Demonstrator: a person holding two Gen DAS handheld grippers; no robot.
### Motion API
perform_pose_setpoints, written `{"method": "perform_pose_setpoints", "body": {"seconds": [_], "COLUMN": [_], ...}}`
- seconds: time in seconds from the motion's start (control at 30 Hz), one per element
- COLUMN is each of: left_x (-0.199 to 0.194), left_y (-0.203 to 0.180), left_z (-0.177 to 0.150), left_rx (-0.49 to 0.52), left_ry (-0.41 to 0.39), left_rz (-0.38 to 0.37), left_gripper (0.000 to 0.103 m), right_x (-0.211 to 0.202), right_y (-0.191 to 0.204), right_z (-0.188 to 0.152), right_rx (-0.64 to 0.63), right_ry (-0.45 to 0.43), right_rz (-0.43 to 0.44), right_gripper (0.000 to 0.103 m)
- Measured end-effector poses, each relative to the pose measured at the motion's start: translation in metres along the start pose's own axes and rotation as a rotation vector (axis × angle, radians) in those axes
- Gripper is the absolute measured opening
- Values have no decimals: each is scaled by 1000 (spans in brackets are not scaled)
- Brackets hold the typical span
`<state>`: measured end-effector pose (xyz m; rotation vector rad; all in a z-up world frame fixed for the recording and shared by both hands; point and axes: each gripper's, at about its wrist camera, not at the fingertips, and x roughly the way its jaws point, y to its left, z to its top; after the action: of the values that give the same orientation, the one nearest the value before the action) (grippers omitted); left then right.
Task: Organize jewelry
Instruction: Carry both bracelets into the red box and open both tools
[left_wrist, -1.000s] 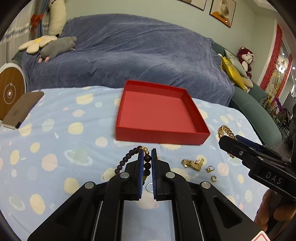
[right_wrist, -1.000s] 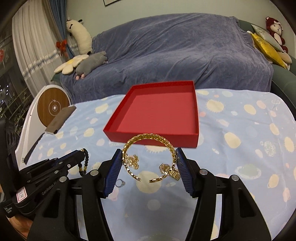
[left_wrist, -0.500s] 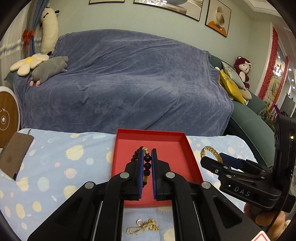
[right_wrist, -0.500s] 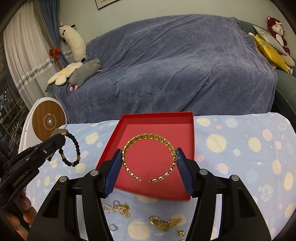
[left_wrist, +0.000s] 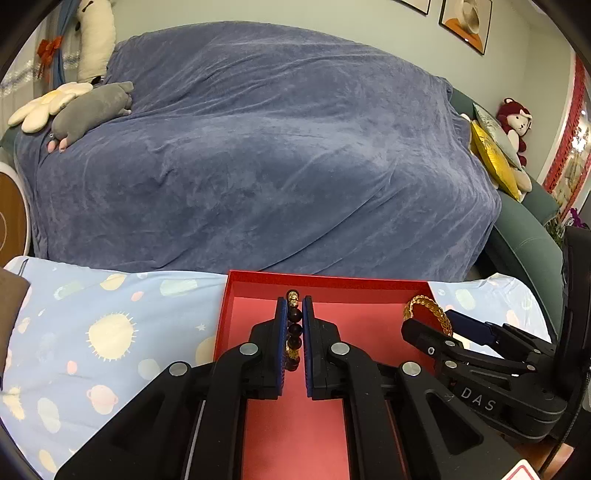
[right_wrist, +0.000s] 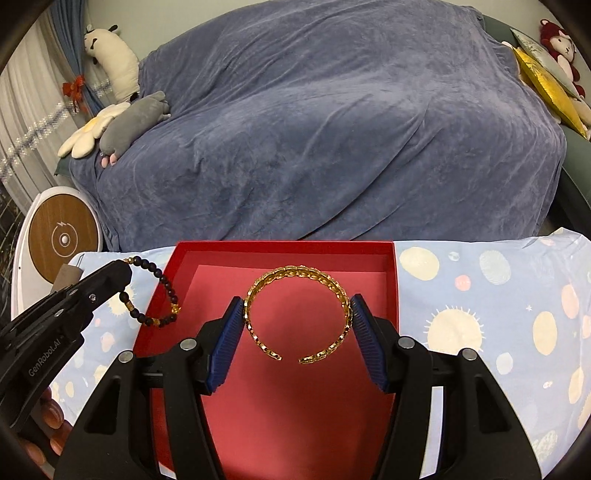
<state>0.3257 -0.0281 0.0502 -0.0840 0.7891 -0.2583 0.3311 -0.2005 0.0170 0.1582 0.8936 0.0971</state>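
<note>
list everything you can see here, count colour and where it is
red box: 1, red, open, on the tablecloth under both grippers
gold cuff bracelet: 1, gold, held over the box
beaded bracelet: 1, dark beads with gold ones, held at the box's left edge
tablecloth: 1, light blue with planet and sun prints
sofa cover: 1, blue-grey, behind the table
plush toys: grey one, white one, red monkey
flower cushion: 1, cream
gold pillow: 1, far right
round wooden disc: 1, brown, white-rimmed, left
left gripper: black, blue fingers, shut on beads
right gripper: black, clamping the cuff
</note>
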Motion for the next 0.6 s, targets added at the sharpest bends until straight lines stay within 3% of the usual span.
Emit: {"method": "perform_pose_setpoints", "body": {"seconds": [0.27,0.4,0.47,0.6], "left_x": [40,50,51,52], "left_y": [11,18,22,31], "left_z": [0,-2,-3,-3], "left_rx": [-1,-6,-20,-57], "left_ry": [47,64,56,63], "left_rz": [28,49,58,63], "left_gripper": [5,6,9,12], "right_x": [40,44,43,34], "right_y": [-2,-3,-4,-10], "right_z": [1,3,3,2], "right_rx": [0,0,5,26], "right_ry": [68,61,48,28], "right_rz": [-33,-48,-59,-43], "right_gripper": [57,61,69,69]}}
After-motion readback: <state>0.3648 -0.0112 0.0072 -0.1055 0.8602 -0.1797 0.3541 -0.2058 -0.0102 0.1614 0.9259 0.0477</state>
